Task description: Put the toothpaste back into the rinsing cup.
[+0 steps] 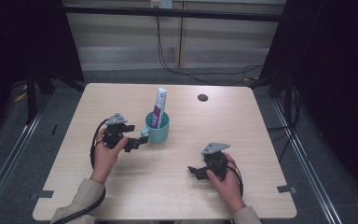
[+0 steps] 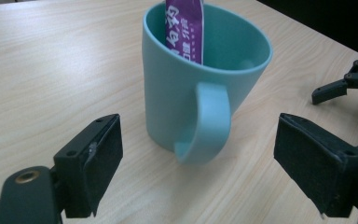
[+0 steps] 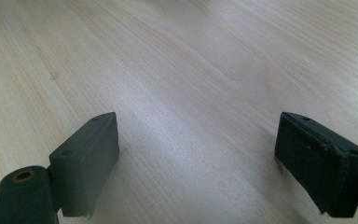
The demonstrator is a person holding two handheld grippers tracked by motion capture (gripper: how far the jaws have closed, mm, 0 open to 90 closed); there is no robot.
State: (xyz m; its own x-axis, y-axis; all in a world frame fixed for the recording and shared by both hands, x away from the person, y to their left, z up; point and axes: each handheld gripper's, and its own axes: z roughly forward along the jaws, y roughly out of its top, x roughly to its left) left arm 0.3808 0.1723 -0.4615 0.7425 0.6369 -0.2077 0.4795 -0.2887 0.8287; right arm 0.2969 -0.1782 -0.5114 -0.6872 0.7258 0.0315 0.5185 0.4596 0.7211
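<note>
Teal mug (image 1: 159,129) upright just left of centre in the high view, on the pale wooden tabletop (image 1: 242,135), its handle (image 1: 144,134) turned toward the lower left of the frame. Purple-and-white toothpaste tube (image 1: 158,107) standing inside, leaning against the rim and sticking up well above it.

Left gripper (image 1: 133,142) at centre left of the high view, held in the left hand (image 1: 106,149), aimed at the mug from the handle side, tips just beside the handle. In the left gripper view: mug (image 2: 200,74) at upper centre, handle (image 2: 209,123) facing the camera in the gap between the two black jaws, both jaws spread wide at the lower left and lower right corners, pads clear of the handle on either side, nothing pinched. Purple tube (image 2: 185,28) cut off by the top edge. Part of the other gripper (image 2: 349,84) at the right edge, lying low over the wood.

Right gripper (image 1: 195,171) at lower right of centre in the high view, in the right hand (image 1: 226,179), well apart from the mug, pointed toward the left of the frame. In the right gripper view: jaws spread wide, bare wood grain between them, nothing gripped.

Small dark round hole (image 1: 203,97) in the tabletop at upper centre right of the high view.
</note>
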